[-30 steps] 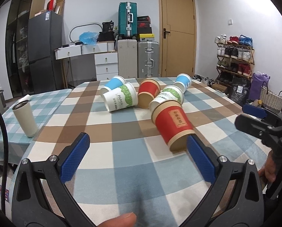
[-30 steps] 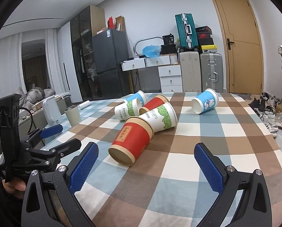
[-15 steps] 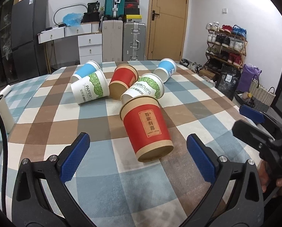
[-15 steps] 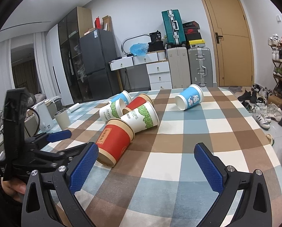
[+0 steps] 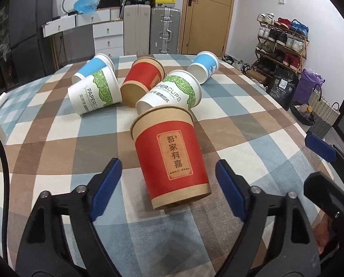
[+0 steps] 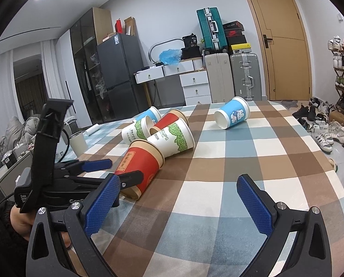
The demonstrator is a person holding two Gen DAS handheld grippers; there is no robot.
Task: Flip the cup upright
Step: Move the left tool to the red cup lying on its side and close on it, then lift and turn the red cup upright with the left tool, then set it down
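A red and brown paper cup (image 5: 172,154) lies on its side on the checked tablecloth, its base toward me. My left gripper (image 5: 167,189) is open with its blue pads on either side of the cup's base end, not touching. The same cup shows in the right wrist view (image 6: 142,164) with the left gripper (image 6: 102,169) around it. My right gripper (image 6: 178,205) is open and empty, to the right of the cup above the cloth.
Several more paper cups lie on their sides behind it: two green-leaf white ones (image 5: 95,92) (image 5: 172,92), another red one (image 5: 144,80), two blue ones (image 5: 205,67) (image 5: 93,65). A beige tumbler (image 6: 78,142) stands at the far left. The table edge (image 6: 328,161) drops off on the right.
My left gripper has moved forward and down, so the red cup's base end now lies between its pads. The right gripper has shifted a little right and back.
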